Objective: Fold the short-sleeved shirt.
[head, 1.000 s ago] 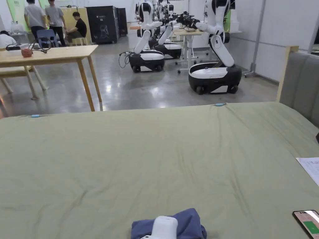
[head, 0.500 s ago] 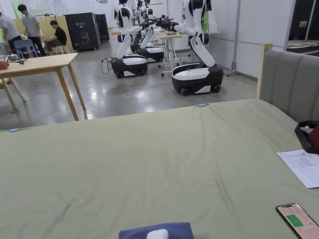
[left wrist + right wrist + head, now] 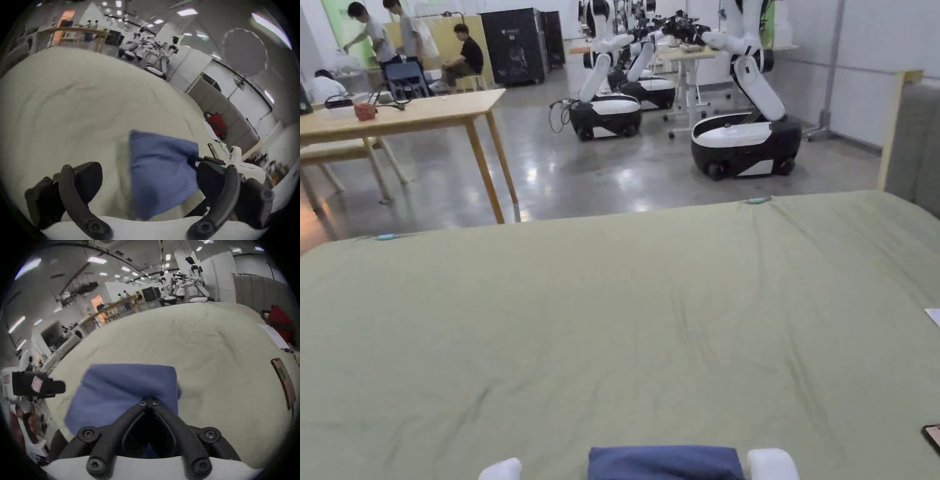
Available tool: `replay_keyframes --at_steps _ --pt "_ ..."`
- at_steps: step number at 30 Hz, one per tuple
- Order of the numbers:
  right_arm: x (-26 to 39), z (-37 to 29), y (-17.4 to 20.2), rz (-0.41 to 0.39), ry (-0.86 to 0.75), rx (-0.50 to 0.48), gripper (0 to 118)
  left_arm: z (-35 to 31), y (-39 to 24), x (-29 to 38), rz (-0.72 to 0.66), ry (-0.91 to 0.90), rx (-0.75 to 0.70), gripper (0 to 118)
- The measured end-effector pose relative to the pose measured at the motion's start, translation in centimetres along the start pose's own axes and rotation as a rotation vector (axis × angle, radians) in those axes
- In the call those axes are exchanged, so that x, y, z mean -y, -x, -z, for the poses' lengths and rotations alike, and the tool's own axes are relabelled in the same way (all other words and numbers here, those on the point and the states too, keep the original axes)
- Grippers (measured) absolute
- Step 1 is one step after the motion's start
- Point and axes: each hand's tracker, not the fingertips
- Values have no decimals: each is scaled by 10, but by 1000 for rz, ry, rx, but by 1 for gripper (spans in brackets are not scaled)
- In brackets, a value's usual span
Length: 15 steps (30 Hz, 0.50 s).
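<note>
Shirt [image 3: 665, 461]: one, blue cloth, lying folded square on olive bed sheet [image 3: 625, 312]. Tongs: two flanking it, left tongs [image 3: 148, 175] gaping released, right tongs [image 3: 149, 402] clenching shirt's fabric.

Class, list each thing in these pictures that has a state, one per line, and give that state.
blue shirt: folded into a compact rectangle, lying on the green sheet.
left tool: jaws wide apart, beside the shirt, holding nothing.
right tool: jaws closed together, tips at the shirt; whether they pinch cloth is unclear.
phone: screen lit, flat on the sheet.
</note>
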Motion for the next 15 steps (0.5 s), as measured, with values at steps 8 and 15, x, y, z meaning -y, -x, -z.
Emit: replay_keyframes --at_steps 8,15 --pt "1 -16 -1 19 -27 -15 1 78 13 10 -294 138 290 85" --pt "-5 -42 16 -15 -67 6 1 48 19 -7 -207 119 188 24"
